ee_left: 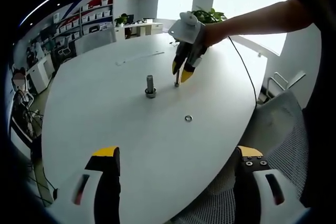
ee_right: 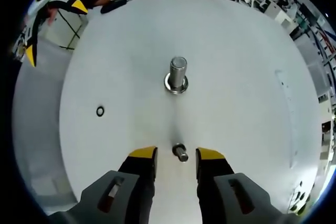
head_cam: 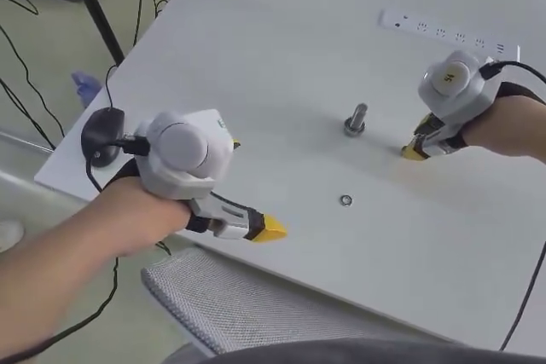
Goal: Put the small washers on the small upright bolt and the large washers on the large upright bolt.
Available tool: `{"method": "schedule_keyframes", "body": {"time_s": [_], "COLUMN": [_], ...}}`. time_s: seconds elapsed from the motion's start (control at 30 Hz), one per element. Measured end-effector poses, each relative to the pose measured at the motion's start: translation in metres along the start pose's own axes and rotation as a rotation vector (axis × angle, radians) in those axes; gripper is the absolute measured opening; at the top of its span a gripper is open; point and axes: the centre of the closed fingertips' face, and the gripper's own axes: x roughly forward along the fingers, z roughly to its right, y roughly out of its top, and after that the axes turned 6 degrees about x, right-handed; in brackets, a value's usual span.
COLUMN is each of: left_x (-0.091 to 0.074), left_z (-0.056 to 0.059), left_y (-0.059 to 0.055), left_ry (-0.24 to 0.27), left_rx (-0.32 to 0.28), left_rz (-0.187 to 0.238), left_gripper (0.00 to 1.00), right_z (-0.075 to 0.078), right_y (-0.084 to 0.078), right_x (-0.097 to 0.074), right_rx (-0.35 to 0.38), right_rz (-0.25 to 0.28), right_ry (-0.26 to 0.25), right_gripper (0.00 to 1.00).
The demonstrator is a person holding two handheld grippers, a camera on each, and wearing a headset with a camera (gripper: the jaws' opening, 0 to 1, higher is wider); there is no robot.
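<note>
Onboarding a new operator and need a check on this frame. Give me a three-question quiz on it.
1. True or false: the loose washer lies on the table, apart from the large bolt.
2. What stands between the tips of the right tongs? A) small bolt B) loose washer C) large bolt
3. Fill in: the left tongs are ___ (open or shut).
Key: 1 true; 2 A; 3 open.
</note>
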Motion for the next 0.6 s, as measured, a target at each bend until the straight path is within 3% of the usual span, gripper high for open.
{"method": "schedule_keyframes", "body": {"time_s": [0.6], "left_x": [-0.012], "left_z": [0.008], "left_y": [0.002], "left_ry": [-0.004], "left_rx": [0.028], "left_rz": [-0.014], "left_gripper": [0.85], "right_z": [-0.008], "right_y": [0.003], "right_x": [-0.030], "right_rx": [0.016], "right_rz": [-0.002], "right_ry": [-0.020], "right_gripper": [0.30]}}
